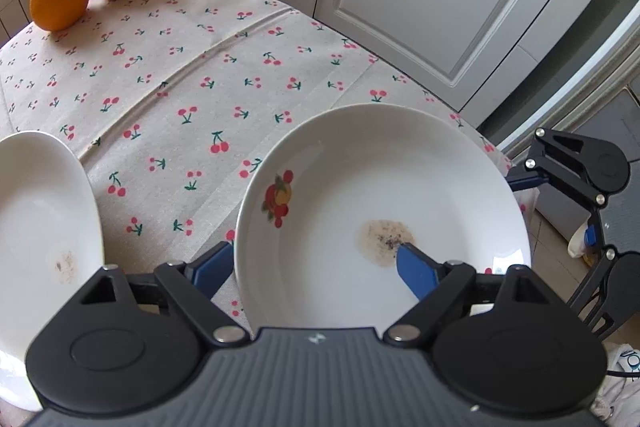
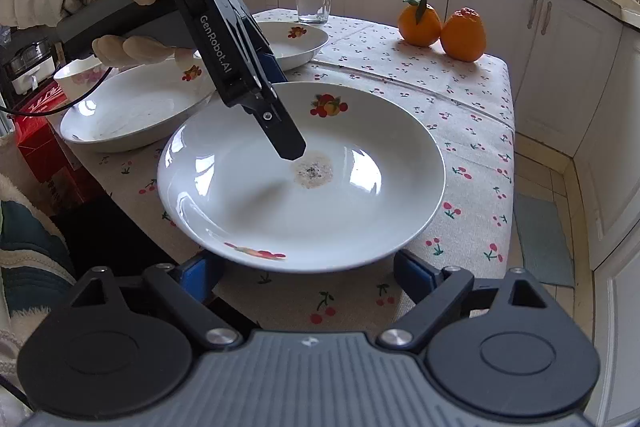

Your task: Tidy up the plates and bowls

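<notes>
The wide, shallow white ceramic plate with fruit decals and a brown stain at its centre (image 2: 300,179) is seen at the near corner of the table covered by the cherry-print cloth (image 2: 472,155), its near edge overhanging the table's edge slightly.

The left gripper (image 1: 316,267) is set across the plate's rim: one blue-padded finger (image 1: 416,275) lies inside the plate, its tip at the stain, and the other sits outside, low beside the rim. The fingers are spread wide with the rim between them; no pinch is made yet. In the right wrist view the inner finger is seen angled steeply down into the plate.

The right gripper (image 2: 308,275) is held low in front of the near rim, fingers spread apart, one at each side of the rim's lowest arc and apparently below it. Contact cannot be told.

The left gripper is judged nearer to a grasp, since the rim already runs crosswise through its gap.

A second white shallow plate (image 2: 136,111) stands just beyond to the left, a third white plate (image 2: 296,41) behind it; stacking there is judged the likely destination.

Two oranges (image 2: 440,23) stand well apart at the far corner.
</notes>
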`<action>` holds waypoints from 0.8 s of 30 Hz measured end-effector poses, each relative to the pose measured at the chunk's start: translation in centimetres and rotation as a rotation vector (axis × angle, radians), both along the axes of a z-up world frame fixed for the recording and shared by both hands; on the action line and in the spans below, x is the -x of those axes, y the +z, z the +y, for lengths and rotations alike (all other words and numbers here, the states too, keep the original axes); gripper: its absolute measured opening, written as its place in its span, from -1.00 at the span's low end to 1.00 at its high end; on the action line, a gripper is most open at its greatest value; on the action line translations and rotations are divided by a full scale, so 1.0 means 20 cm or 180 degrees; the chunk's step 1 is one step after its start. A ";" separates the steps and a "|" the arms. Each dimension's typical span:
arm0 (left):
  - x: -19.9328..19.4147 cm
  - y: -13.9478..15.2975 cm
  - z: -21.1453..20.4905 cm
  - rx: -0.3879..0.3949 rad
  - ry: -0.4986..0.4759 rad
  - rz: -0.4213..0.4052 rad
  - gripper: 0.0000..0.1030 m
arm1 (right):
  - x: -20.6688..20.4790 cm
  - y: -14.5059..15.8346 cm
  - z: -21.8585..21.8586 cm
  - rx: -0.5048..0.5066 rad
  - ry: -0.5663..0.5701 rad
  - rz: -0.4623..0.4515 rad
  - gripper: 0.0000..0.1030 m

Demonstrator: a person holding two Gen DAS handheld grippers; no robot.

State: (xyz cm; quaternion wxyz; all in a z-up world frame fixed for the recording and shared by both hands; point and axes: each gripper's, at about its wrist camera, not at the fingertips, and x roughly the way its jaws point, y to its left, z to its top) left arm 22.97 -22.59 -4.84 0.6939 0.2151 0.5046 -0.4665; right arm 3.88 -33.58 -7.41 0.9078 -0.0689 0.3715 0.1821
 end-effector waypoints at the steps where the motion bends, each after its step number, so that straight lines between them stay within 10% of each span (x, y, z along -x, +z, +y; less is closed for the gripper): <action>1: 0.00 0.00 0.00 0.0006 -0.0013 0.0026 0.70 | 0.00 0.00 0.00 0.0005 0.0009 -0.0005 0.80; 24: -0.04 0.01 -0.05 0.0015 0.0008 0.0017 0.63 | -0.05 0.02 0.00 0.0060 0.0058 0.0013 0.77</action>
